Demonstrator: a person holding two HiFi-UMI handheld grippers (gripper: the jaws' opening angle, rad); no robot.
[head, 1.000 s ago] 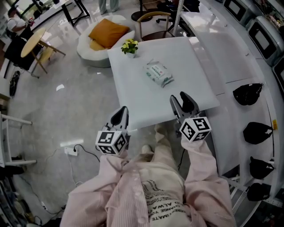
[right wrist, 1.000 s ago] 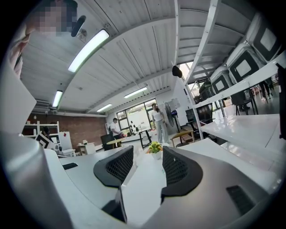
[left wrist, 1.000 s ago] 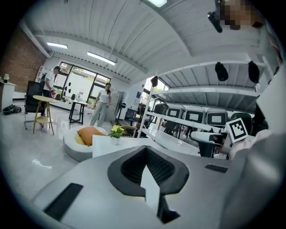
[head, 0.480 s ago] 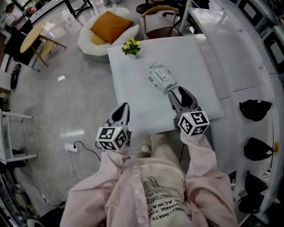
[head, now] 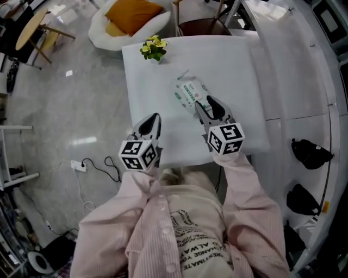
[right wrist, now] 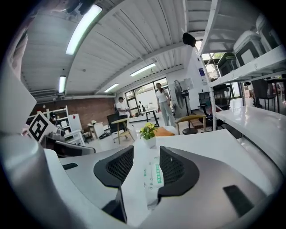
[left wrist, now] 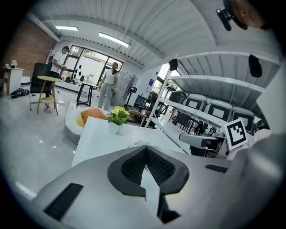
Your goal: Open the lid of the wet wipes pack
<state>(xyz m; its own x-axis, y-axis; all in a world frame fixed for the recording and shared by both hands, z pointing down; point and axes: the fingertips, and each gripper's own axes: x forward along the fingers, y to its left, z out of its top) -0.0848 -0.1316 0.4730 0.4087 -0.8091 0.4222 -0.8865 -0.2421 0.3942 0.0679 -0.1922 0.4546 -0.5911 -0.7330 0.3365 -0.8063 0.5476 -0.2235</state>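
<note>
The wet wipes pack, white with green print, lies flat near the middle of the white table. My right gripper is open over the pack's near end. In the right gripper view the pack shows in the gap between the two dark pads, just ahead of the right gripper. I cannot tell whether the pads touch it. My left gripper hovers over the table's near left part, apart from the pack. Its jaws meet at the tips in the left gripper view, with nothing held.
A small potted plant stands at the table's far left corner. Behind the table are a wooden chair and a white seat with an orange cushion. A white counter runs along the right, with black bags beside it.
Both grippers have moved forward over the table. The right gripper has come from the table's near edge up to the pack's near end and is still open.
</note>
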